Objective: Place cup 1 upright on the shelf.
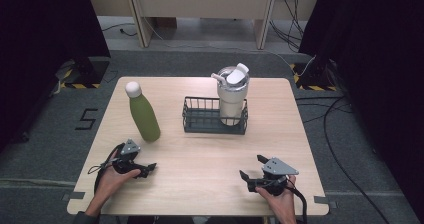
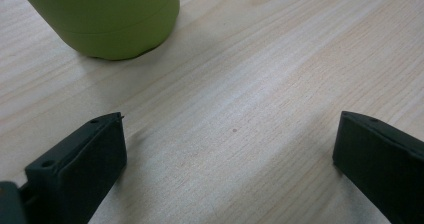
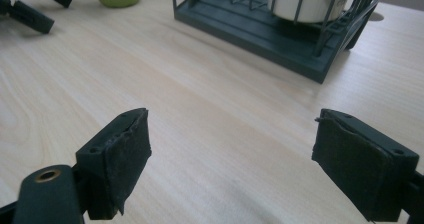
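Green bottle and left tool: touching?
Apart. In the left gripper view bare table lies between the green bottle and the open left tool; the high view shows the same gap.

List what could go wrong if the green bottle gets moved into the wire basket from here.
1. The green bottle is tall and narrow and stands free on the table; a low or off-centre grip by the open left gripper may tip it.
2. The white tumbler already fills the right side of the wire basket, so the bottle could knock it or catch the basket's rim going in.
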`<state>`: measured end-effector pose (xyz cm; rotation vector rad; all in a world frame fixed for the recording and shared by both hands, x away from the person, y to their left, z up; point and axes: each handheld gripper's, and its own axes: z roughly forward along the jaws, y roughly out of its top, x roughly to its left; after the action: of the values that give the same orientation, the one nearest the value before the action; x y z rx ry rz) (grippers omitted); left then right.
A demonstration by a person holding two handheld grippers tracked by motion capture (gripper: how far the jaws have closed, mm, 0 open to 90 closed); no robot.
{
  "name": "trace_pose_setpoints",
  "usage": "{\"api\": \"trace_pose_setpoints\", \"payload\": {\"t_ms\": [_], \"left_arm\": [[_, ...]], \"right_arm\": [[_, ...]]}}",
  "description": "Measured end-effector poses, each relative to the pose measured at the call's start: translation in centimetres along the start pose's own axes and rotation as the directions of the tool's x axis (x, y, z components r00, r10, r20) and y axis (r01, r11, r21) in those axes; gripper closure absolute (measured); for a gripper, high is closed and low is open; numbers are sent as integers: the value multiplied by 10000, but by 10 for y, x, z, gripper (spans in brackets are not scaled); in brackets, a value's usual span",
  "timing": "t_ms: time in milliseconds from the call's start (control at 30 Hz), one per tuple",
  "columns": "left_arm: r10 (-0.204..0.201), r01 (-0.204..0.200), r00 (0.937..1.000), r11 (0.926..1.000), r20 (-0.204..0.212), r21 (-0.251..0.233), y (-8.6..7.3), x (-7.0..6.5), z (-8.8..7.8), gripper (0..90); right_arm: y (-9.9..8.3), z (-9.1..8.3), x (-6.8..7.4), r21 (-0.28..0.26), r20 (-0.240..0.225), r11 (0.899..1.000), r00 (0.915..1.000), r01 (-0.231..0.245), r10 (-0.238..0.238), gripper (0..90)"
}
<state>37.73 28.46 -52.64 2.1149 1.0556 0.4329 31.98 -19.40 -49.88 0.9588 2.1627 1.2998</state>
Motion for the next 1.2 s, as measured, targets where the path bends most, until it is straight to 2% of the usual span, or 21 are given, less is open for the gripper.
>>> {"api": "trace_pose_setpoints", "payload": {"t_ms": [267, 833, 1100, 1200], "left_arm": [[1, -1, 10000, 10000, 1, 1, 0, 0, 0, 0], [4, -4, 10000, 10000, -2, 3, 0, 0, 0, 0], [3, -3, 10000, 10000, -2, 2, 0, 0, 0, 0], [3, -3, 10000, 10000, 0, 2, 0, 0, 0, 0]], "right_arm": [[-5, 0, 3, 592, 88, 9982, 9999, 133, -139, 153], [-13, 0, 7, 1415, 177, 9898, 9997, 149, -176, 156], [-18, 0, 8, 1991, 289, 9800, 9995, 45, -104, 156], [-21, 1, 8, 2414, 362, 9704, 9993, 6, -97, 154]]}}
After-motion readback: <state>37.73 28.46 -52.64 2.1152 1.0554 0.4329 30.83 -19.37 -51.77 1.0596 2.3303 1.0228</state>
